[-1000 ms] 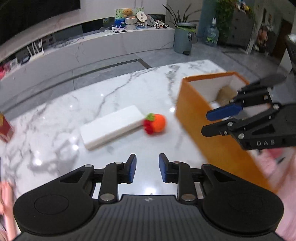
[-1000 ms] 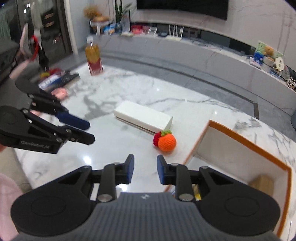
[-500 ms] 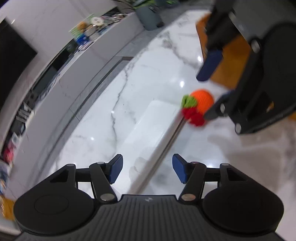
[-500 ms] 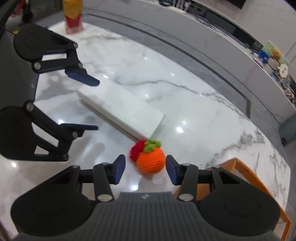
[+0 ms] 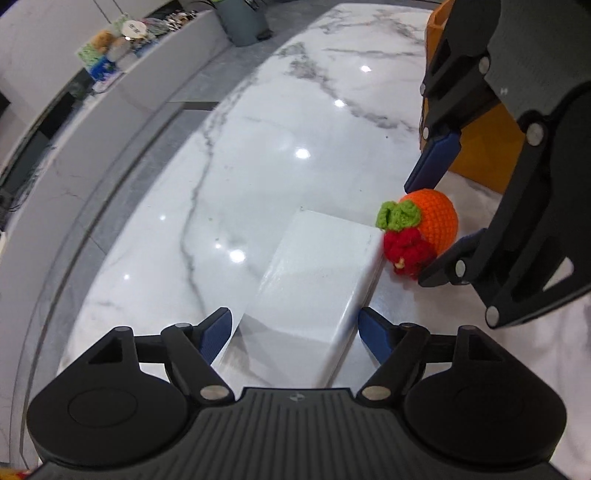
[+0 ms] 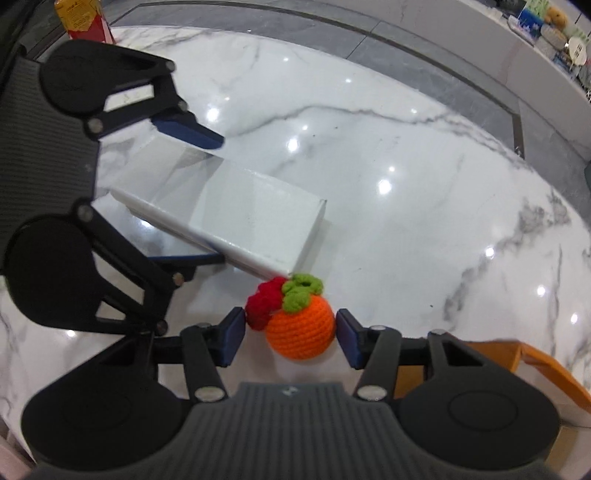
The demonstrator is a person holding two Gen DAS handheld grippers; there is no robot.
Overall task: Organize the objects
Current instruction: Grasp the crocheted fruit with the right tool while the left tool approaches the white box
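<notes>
A long white box lies on the marble table. My left gripper straddles its near end, jaws opening wide, pads clear of its sides. Against the box's far end rests a crocheted orange fruit with green leaves and a red knitted bit. My right gripper points down over it with the fruit between its blue pads; its jaws are opening and a thin gap shows on each side.
An orange storage box stands just past the fruit, close to the right gripper. A red and yellow carton is at the table's far corner. A grey bin and a low shelf with toys lie beyond the table edge.
Both grippers came down close to the table and opened. The left now spans the white box's end; the right has the orange fruit between its pads.
</notes>
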